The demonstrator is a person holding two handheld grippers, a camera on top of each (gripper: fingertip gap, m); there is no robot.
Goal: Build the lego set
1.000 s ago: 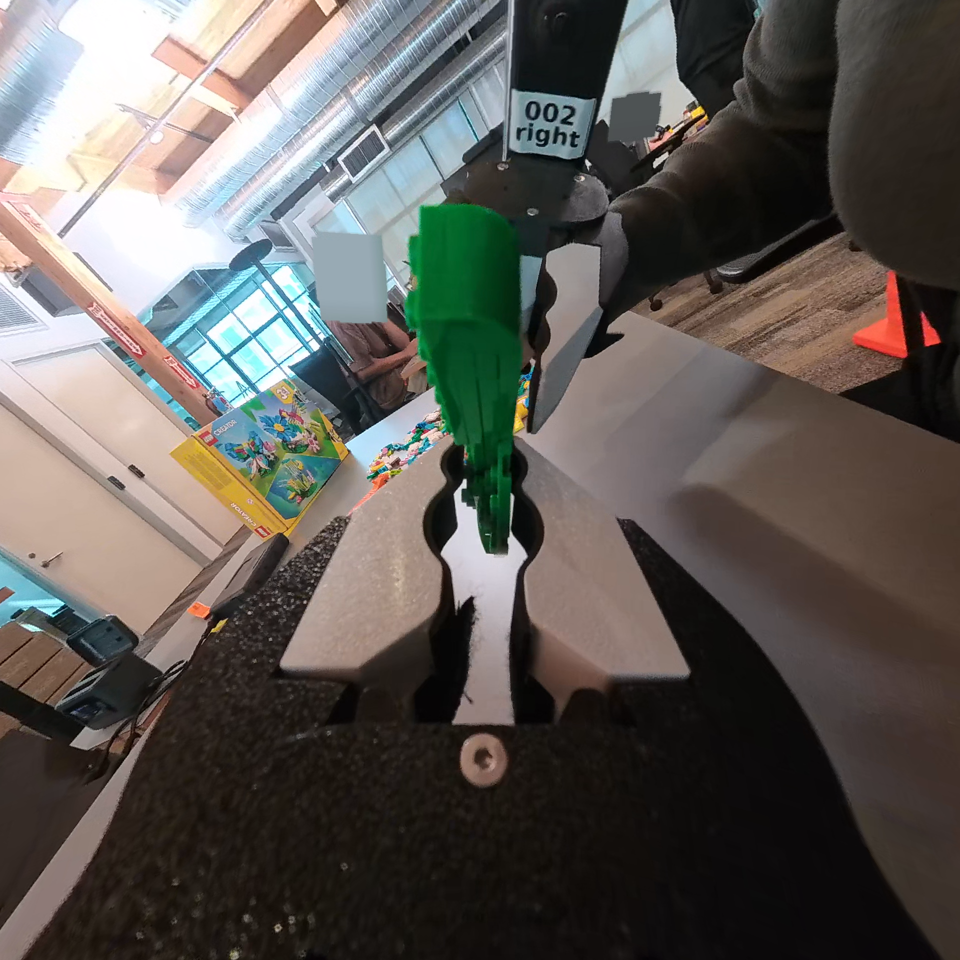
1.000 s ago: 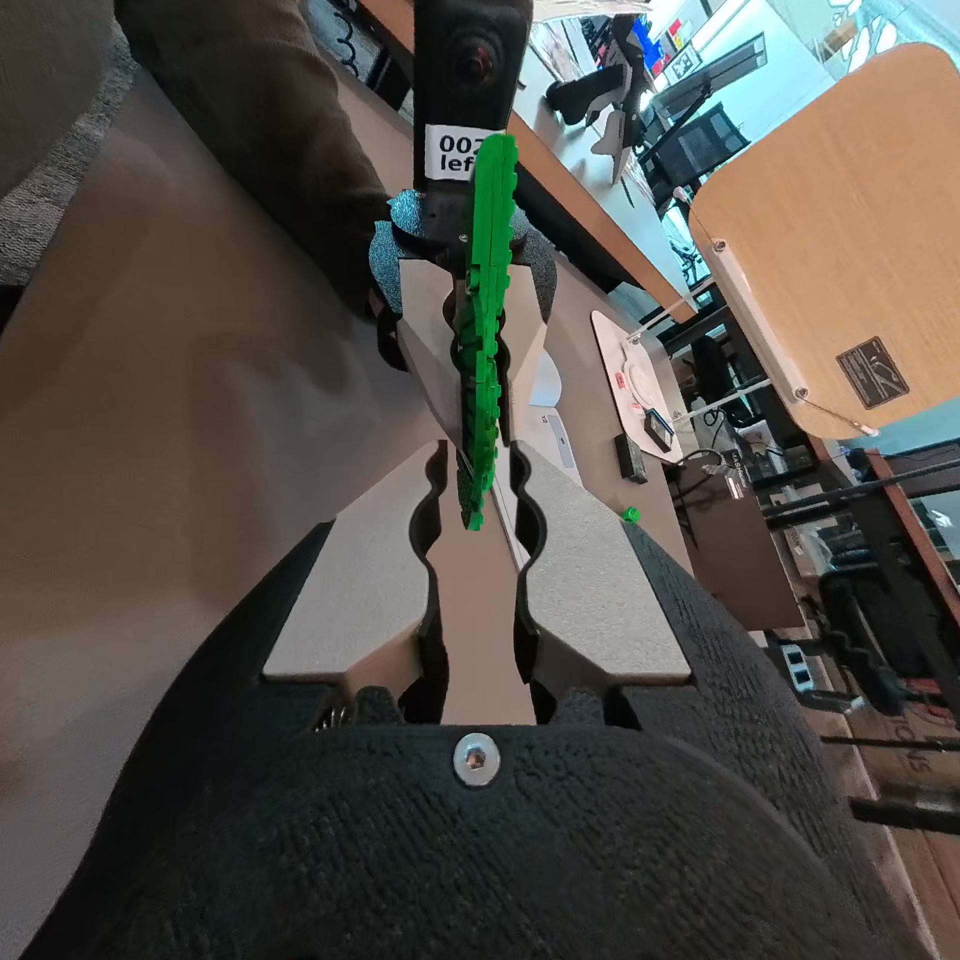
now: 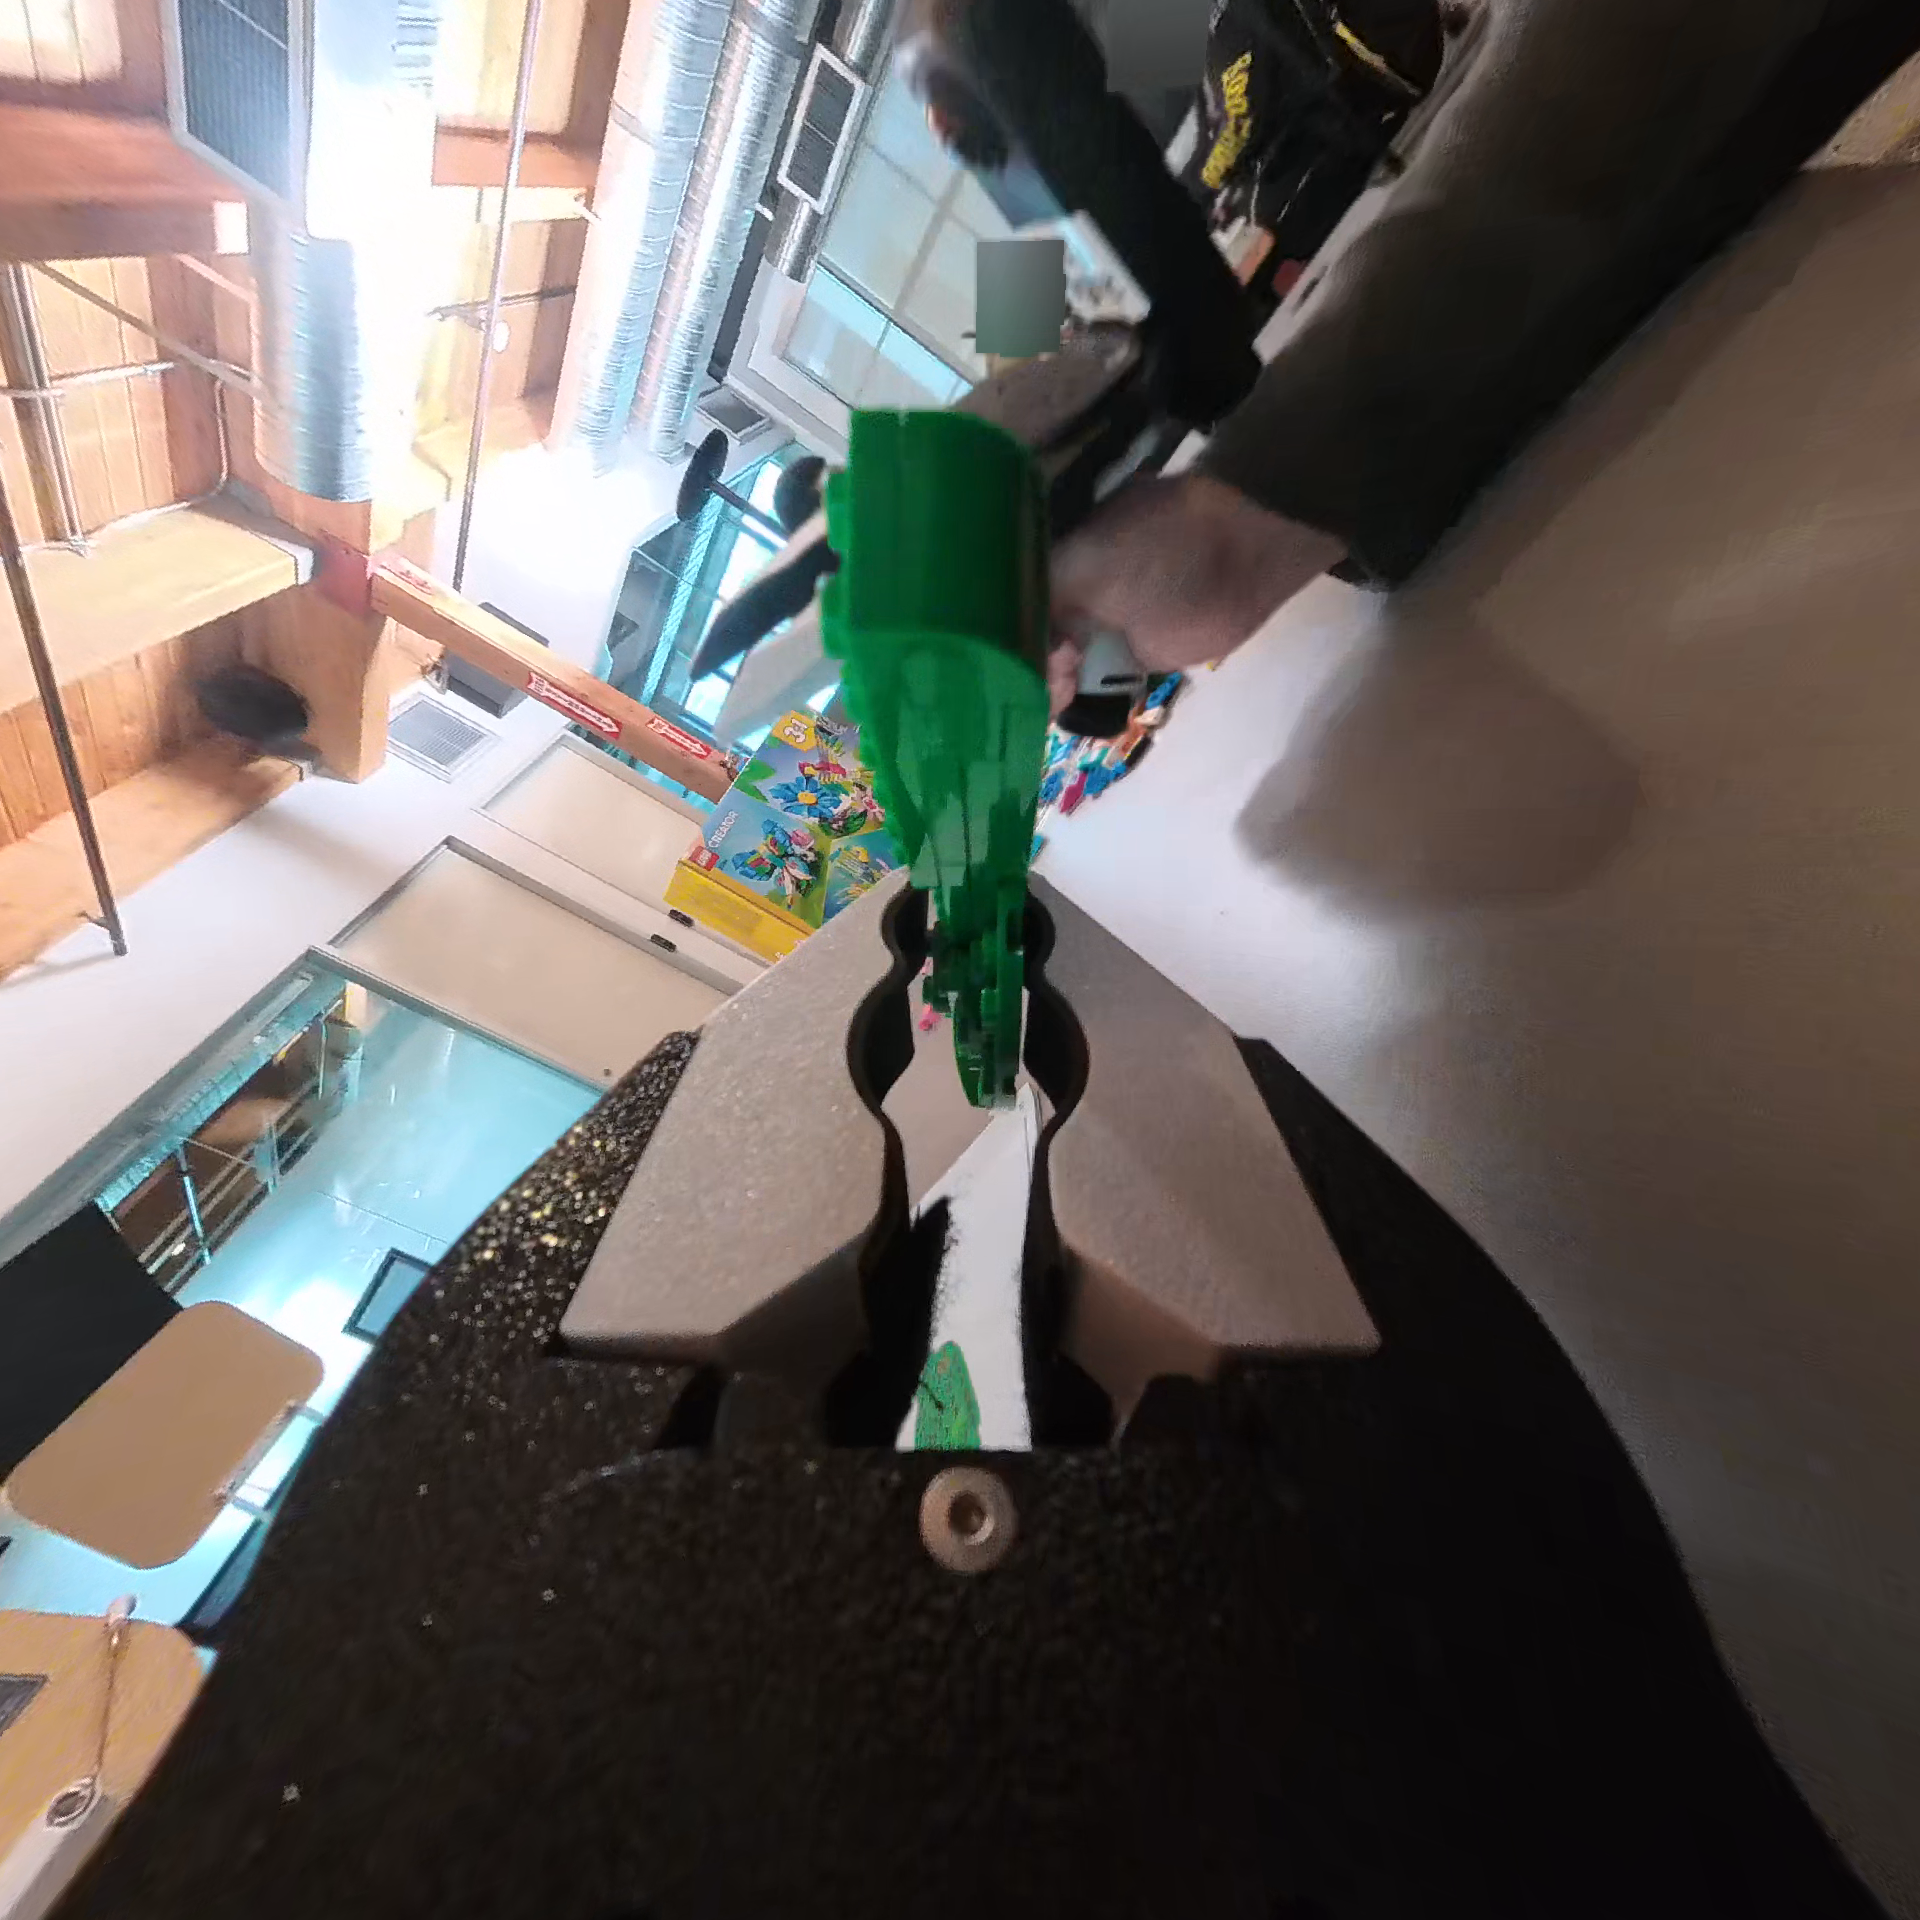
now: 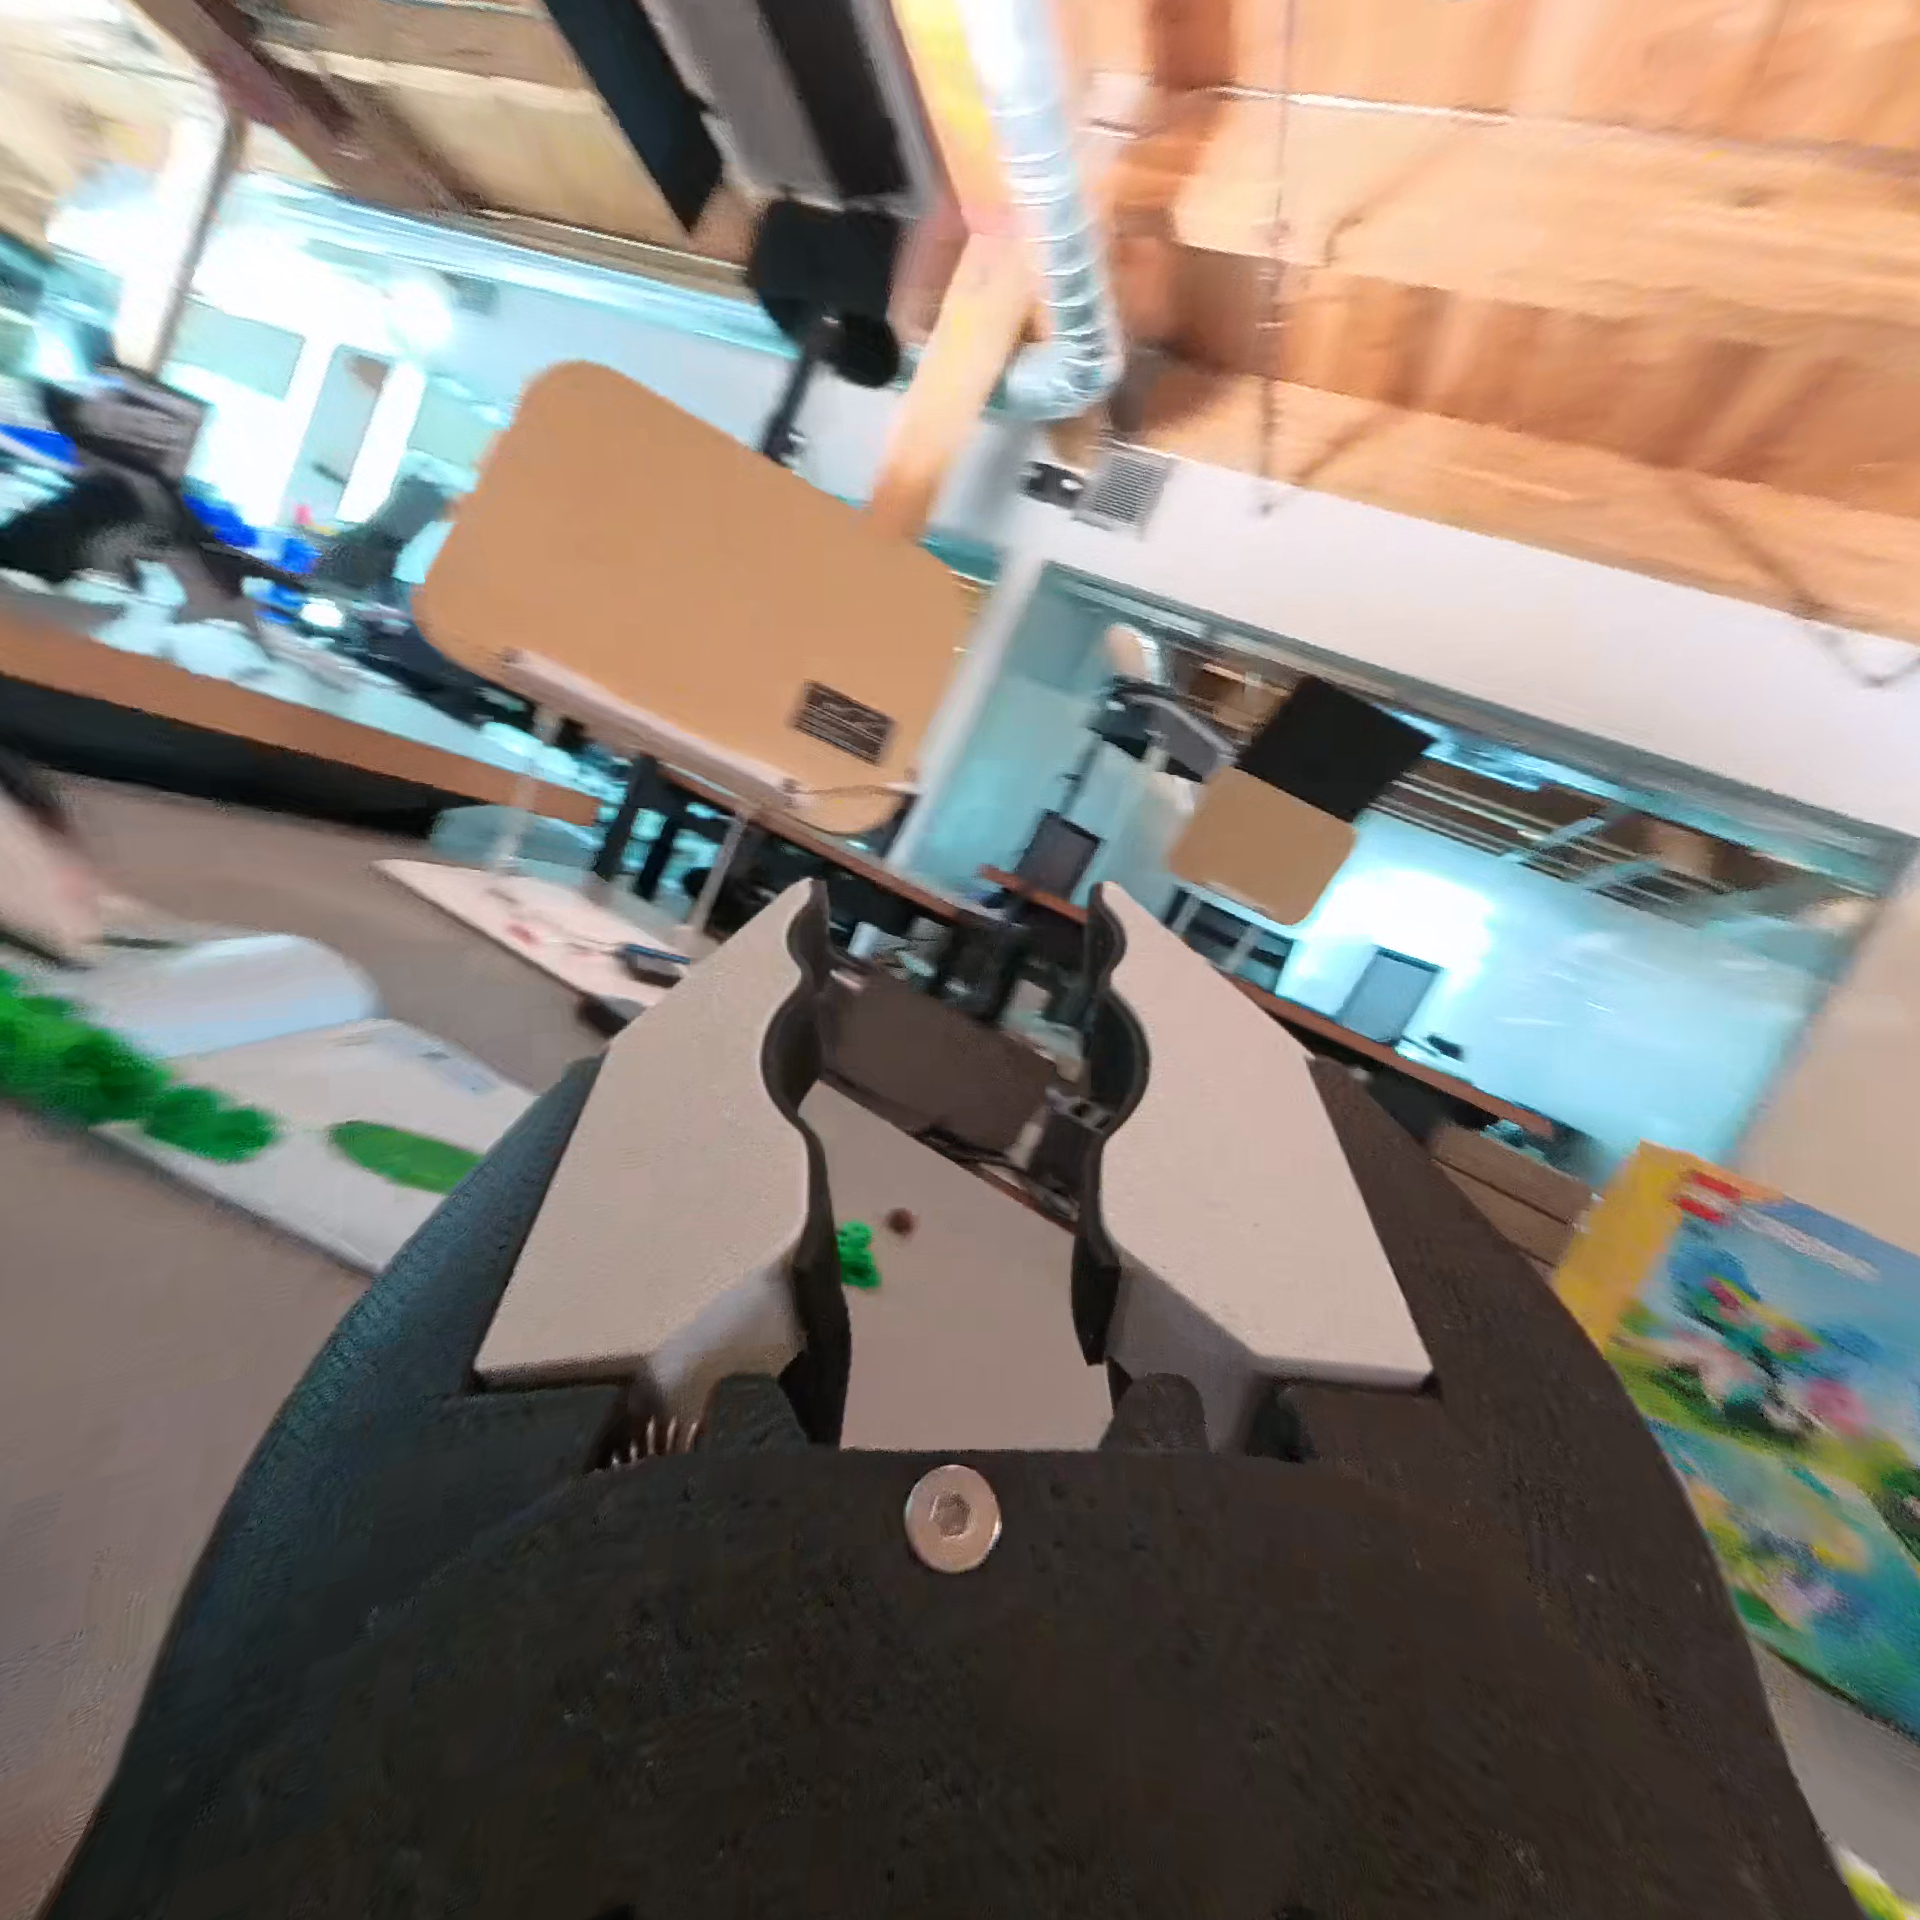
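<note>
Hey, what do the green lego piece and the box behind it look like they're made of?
Green lego piece: looks like hard, smooth, slightly glossy plastic, judging by its stepped studded edges and soft sheen. The left tool grips its lower end. Box: probably printed cardboard with a yellow border and flat faces; motion blur hides the surface finish.

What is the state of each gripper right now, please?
Left gripper: shut on the green lego piece.
Right gripper: open, holding nothing.
</note>
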